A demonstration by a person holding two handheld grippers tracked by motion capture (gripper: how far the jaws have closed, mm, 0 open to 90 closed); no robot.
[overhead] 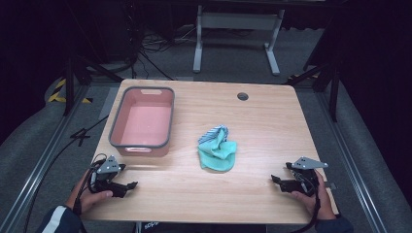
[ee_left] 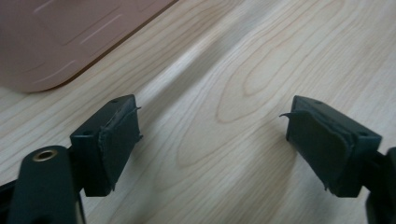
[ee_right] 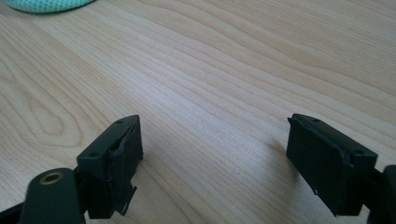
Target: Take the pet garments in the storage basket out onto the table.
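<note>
A crumpled teal cloth (overhead: 217, 149) with a striped corner lies near the middle of the wooden table (overhead: 262, 121). A pink bin (overhead: 143, 121) with a grey rim stands empty at the left. My left gripper (overhead: 127, 186) rests low at the front left, just in front of the bin, open with bare wood between its jaws (ee_left: 212, 135). My right gripper (overhead: 278, 180) sits at the front right, open over bare wood (ee_right: 212, 154), its jaws pointing left toward the cloth. The cloth's edge (ee_right: 44, 4) peeks in at the top left of the right gripper view.
The bin's pink wall (ee_left: 60, 37) fills the upper left of the left gripper view. A round cable hole (overhead: 242, 96) sits near the table's far edge. Beyond the table stand a white frame (overhead: 238, 34) and floor cables (overhead: 150, 43).
</note>
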